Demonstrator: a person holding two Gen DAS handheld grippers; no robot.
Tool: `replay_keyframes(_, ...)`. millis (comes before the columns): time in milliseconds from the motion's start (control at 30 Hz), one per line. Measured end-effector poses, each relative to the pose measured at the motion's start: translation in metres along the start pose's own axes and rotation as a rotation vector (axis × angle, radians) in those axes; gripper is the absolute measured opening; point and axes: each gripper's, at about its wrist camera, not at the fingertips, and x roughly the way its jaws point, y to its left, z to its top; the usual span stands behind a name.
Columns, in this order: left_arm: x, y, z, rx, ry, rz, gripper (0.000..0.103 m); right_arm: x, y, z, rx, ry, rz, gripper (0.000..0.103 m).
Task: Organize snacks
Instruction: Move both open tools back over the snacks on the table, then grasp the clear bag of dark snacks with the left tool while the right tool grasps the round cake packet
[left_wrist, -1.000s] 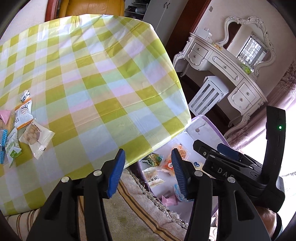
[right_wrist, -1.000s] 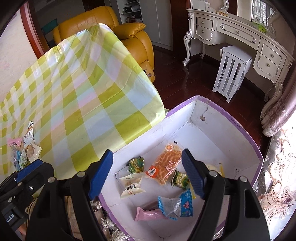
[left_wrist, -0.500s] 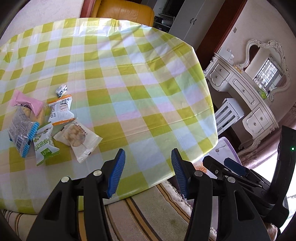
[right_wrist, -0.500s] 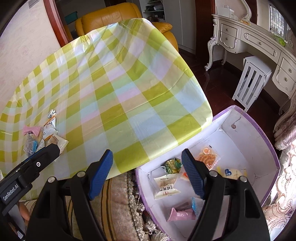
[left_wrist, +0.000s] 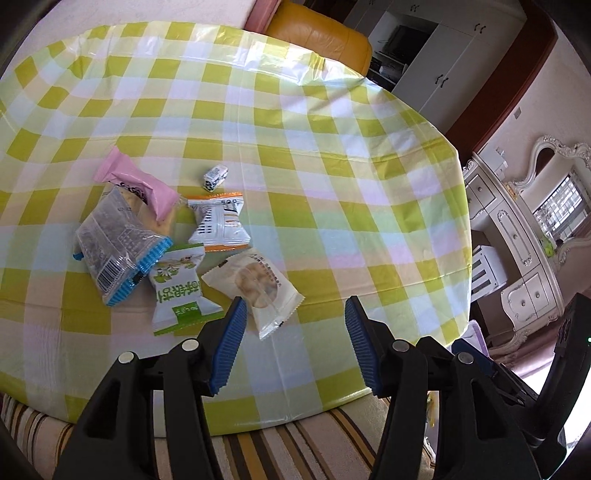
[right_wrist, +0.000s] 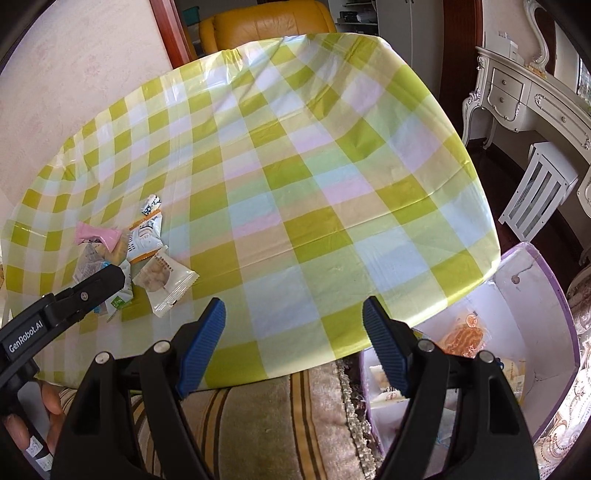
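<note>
Both my grippers are swinging away from the purple-rimmed box (right_wrist: 554, 295) toward the snack pile, which sat at the left edge of my left wrist view a second ago and is now lying left of centre. I am holding the left gripper (left_wrist: 293, 345) with its jaws opening and nothing between them; its left pad is hovering just over the clear cookie packet (left_wrist: 255, 286). Beside it are lying the green-and-white packet (left_wrist: 177, 291), the blue-edged clear packet (left_wrist: 118, 247), the pink packet (left_wrist: 136, 182), the orange-trimmed white packet (left_wrist: 219, 223) and a small wrapped candy (left_wrist: 215, 177) on the checked tablecloth (left_wrist: 332, 184). I am keeping the right gripper (right_wrist: 293, 345) open and empty over the table's near edge, with the box at lower right.
</note>
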Motion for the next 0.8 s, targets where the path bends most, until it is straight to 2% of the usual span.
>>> replay_keyframes(233,-0.012,0.045,0.005,-0.096,-0.028,0.044,0.058,0.010,0.035,0.002,-0.100,0.005,0.013,0.077)
replay_keyframes(467,-0.019,0.105,0.007,-0.292,-0.056,0.106,0.066,0.027,0.083,0.000,-0.263,0.017,0.029,0.078)
replay_keyframes(667,-0.010,0.130,0.009,-0.384,-0.029,0.072,0.072,0.045,0.120,-0.001,-0.398,0.037,0.047,0.080)
replay_keyframes(800,-0.001,0.139,0.014,-0.446,-0.011,0.043,0.073,0.061,0.132,0.001,-0.440,0.064,0.058,0.080)
